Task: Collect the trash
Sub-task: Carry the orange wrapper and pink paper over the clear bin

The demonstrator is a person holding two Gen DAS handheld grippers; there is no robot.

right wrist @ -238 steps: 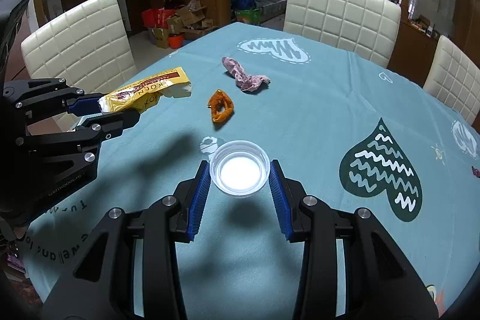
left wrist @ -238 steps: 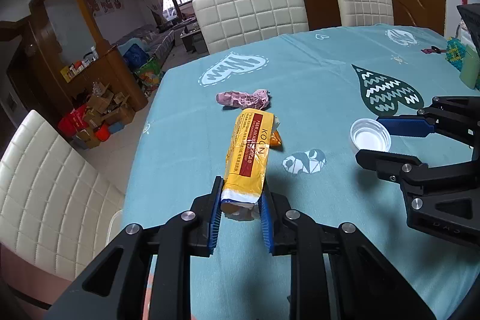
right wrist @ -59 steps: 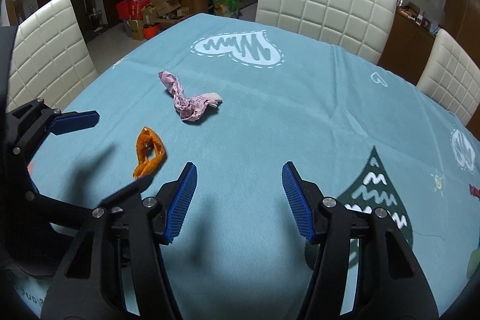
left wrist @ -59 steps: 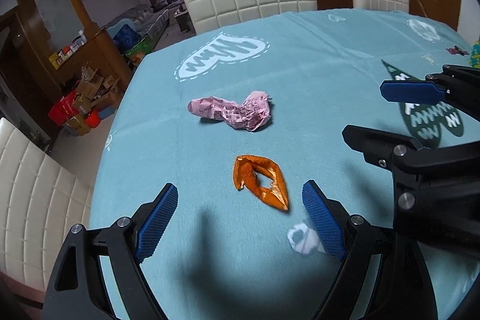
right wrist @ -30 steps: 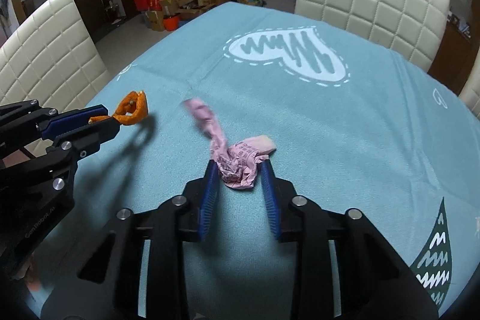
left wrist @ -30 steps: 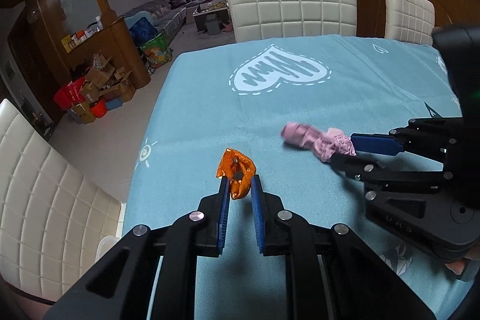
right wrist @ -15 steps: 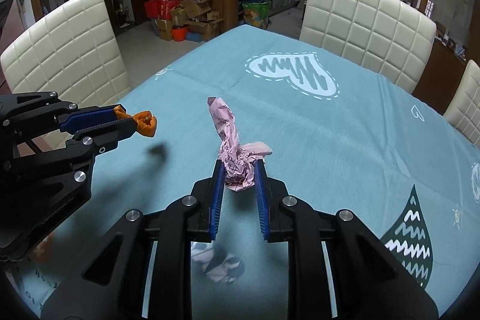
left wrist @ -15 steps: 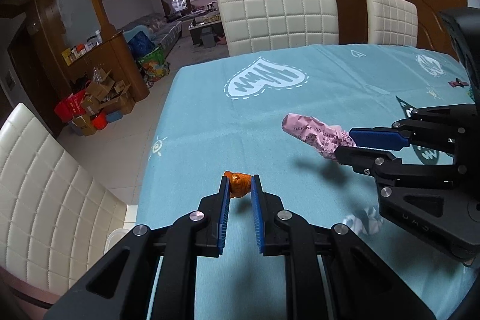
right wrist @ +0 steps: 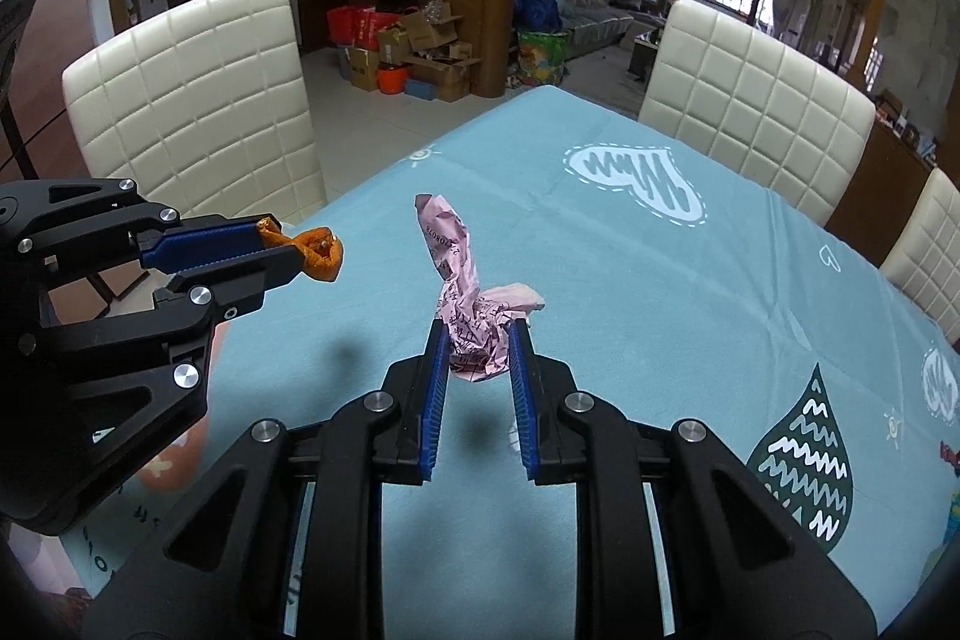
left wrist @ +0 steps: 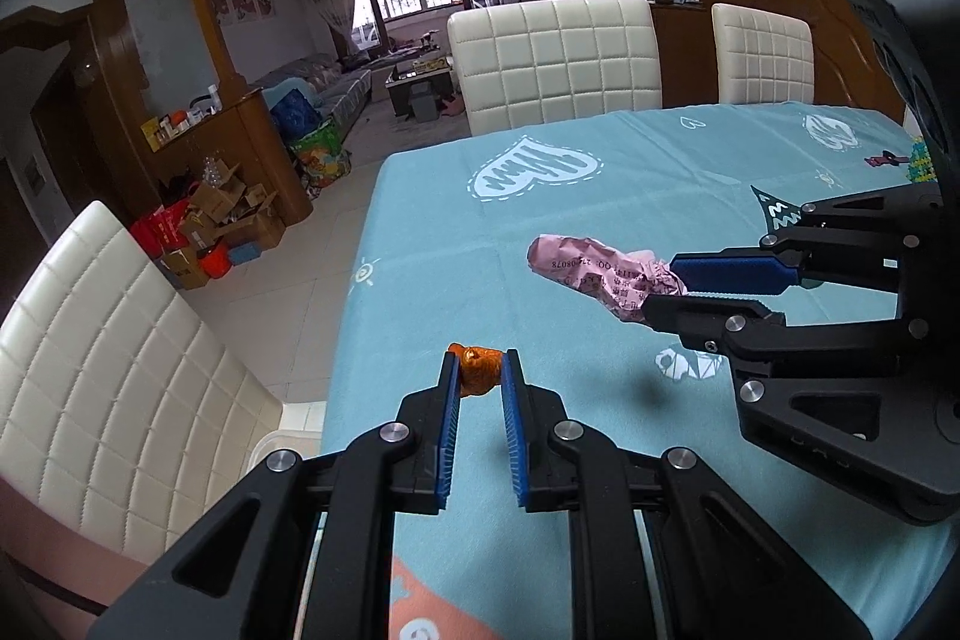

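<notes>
Altogether two scraps: orange wrapper, pink paper, both held.

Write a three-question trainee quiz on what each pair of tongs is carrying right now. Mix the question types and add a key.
1. True or false: the left tongs are shut on the orange wrapper.
2. What do the right tongs hold? A) a white cap B) the pink crumpled paper C) nothing
3. Fill in: both pieces of trash are held above the ____ tablecloth.

Key: 1 true; 2 B; 3 blue.
</notes>
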